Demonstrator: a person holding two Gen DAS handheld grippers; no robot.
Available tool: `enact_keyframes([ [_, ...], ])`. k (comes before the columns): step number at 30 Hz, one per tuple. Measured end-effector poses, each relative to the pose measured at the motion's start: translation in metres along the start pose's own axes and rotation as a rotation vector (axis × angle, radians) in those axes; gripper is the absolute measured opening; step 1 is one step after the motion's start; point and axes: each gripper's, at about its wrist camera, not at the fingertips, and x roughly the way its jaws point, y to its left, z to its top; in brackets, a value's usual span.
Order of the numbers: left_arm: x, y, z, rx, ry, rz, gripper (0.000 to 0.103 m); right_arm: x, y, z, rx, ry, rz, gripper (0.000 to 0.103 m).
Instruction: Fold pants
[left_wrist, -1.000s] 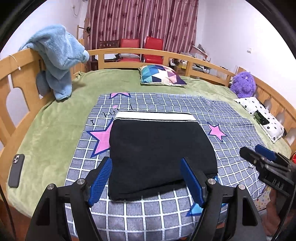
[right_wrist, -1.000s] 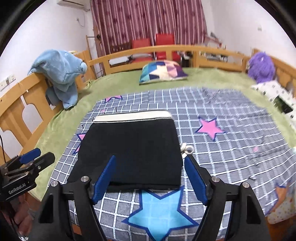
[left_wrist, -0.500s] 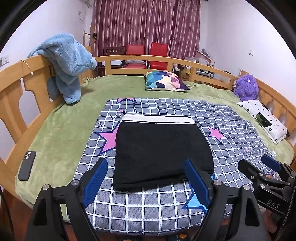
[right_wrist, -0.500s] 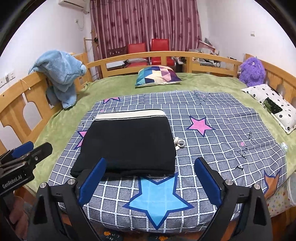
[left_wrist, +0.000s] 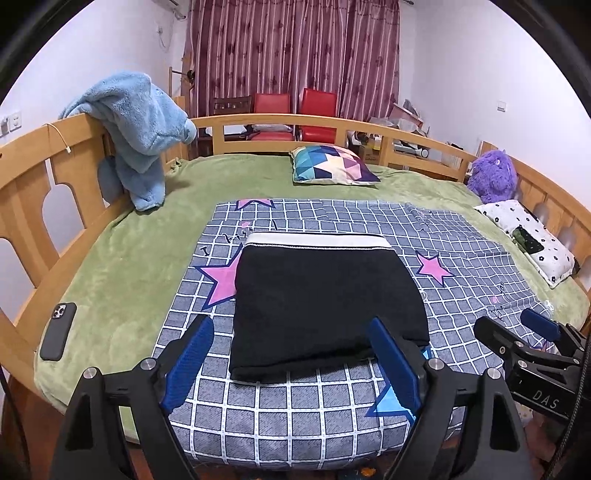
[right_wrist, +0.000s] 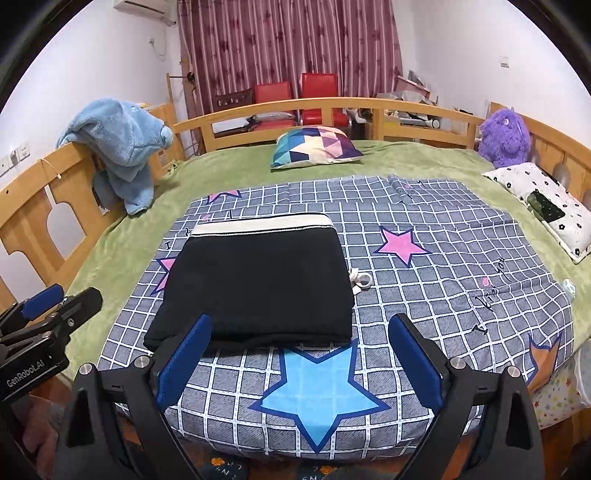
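Pants folded; both tongs empty

The black pants (left_wrist: 325, 302) are seen folded into a compact rectangle on the checked blanket (left_wrist: 461, 254) of the bed. Left tongs (left_wrist: 291, 365) and right tongs (right_wrist: 299, 362) are held wide open, gripping nothing; folding is judged finished, with only withdrawal needed.

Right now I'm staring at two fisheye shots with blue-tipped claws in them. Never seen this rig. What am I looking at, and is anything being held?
No robot here: a person holds one two-finger tool in each hand, with a fisheye camera on each looking forward along its fingers. One picture is from the left hand-held gripper, the other from the right hand-held gripper. Each view also catches the other tool at its edge.

On the bed lies a checked star-print blanket, and on it black pants folded into a compact rectangle, white waistband on the far side. A small white drawstring pokes out at their right edge.

Nothing is held. Both pairs of jaws are wide open, in front of the near edge of the pants.
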Motion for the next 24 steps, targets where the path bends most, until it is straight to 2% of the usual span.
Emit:
enact_keyframes([
  [24, -0.0007, -0.0001, 0.0006, 0.003, -0.002, -0.003, 0.087, -0.0011, 0.0004, 0.0012, -0.002, 0.003, -0.005, 0.096],
])
